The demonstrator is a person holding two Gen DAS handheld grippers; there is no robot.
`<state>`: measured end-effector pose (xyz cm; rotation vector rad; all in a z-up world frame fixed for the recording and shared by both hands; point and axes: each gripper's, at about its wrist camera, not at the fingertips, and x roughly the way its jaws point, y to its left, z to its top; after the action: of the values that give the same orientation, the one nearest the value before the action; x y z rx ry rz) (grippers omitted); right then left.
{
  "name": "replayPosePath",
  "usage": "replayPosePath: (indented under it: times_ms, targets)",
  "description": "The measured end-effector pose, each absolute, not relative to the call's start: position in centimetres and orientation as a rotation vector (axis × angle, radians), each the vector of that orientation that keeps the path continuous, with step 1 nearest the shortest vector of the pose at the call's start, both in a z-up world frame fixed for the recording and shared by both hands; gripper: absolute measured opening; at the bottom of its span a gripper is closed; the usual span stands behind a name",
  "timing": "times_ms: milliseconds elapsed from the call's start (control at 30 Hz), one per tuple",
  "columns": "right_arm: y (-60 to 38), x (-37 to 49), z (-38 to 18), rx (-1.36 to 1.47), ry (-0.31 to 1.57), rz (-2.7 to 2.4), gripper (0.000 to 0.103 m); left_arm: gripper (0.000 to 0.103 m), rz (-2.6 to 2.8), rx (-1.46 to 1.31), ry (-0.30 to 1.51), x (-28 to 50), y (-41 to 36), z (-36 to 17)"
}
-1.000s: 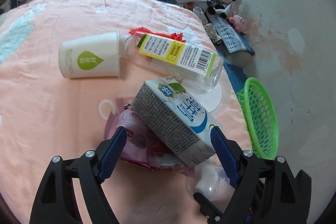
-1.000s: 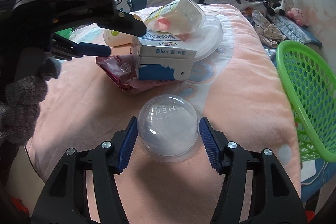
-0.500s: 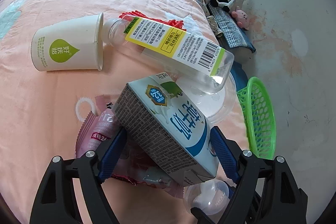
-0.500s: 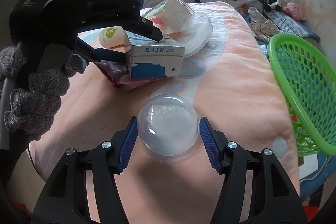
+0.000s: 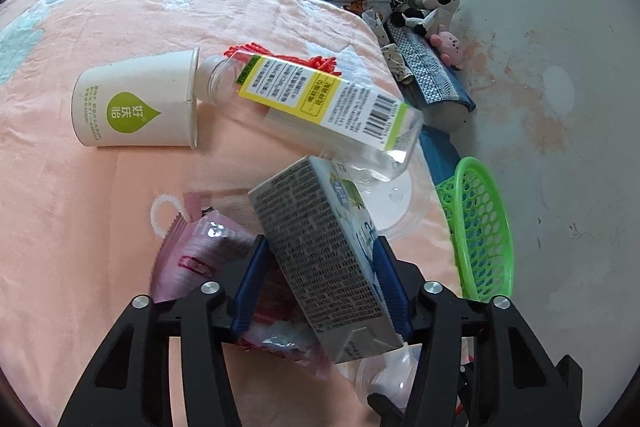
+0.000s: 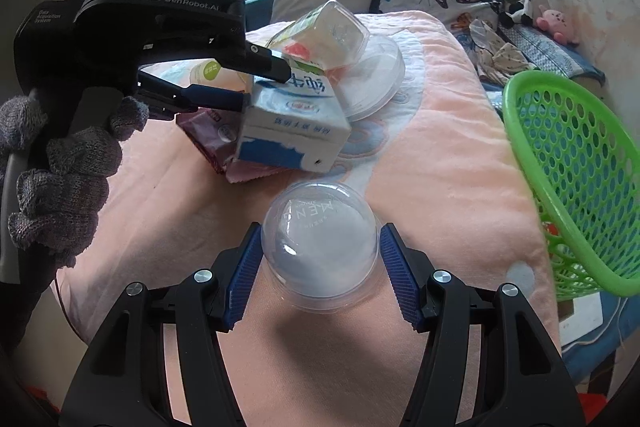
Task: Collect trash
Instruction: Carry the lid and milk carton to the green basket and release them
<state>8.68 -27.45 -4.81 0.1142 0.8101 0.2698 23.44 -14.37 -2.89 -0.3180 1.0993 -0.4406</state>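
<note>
Now the left tool [image 5: 320,283], its jaws just closing, clamps the milk carton [image 5: 320,251] across its flat sides atop the pink wrapper [image 5: 192,251] on the bed [image 5: 100,207]; likely light, stiff cardboard that dents if squeezed hard. To the right, the right tool [image 6: 320,267] grips the clear dome lid [image 6: 320,247] — thin, slick plastic, best held low near its rim. The green basket [image 6: 568,167] waits nearby.

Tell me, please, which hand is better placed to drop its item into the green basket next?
Probably the right: its gripper already clamps the clear dome lid, with the green basket close alongside. The left gripper's jaws have just been closing on the milk carton.
</note>
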Motion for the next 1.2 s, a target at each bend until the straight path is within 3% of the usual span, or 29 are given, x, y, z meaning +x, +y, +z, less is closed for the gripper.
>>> replayPosePath:
  times_ms: [200,800,1200]
  targets:
    - [-28.2,8.0,-3.8,0.125,0.786,0.246,0.060,0.045,-0.458,-0.303,1.061,22.5,-14.2,-1.2]
    - [-37.1,6.8,-1.5,0.197,0.708,0.026,0.060,0.045,-0.547,-0.284,0.994,20.4,-15.2,2.8]
    - [-43.9,8.6,-3.2,0.242,0.727,-0.148,0.060,0.045,-0.629,-0.247,0.985,20.7,-18.9,4.2]
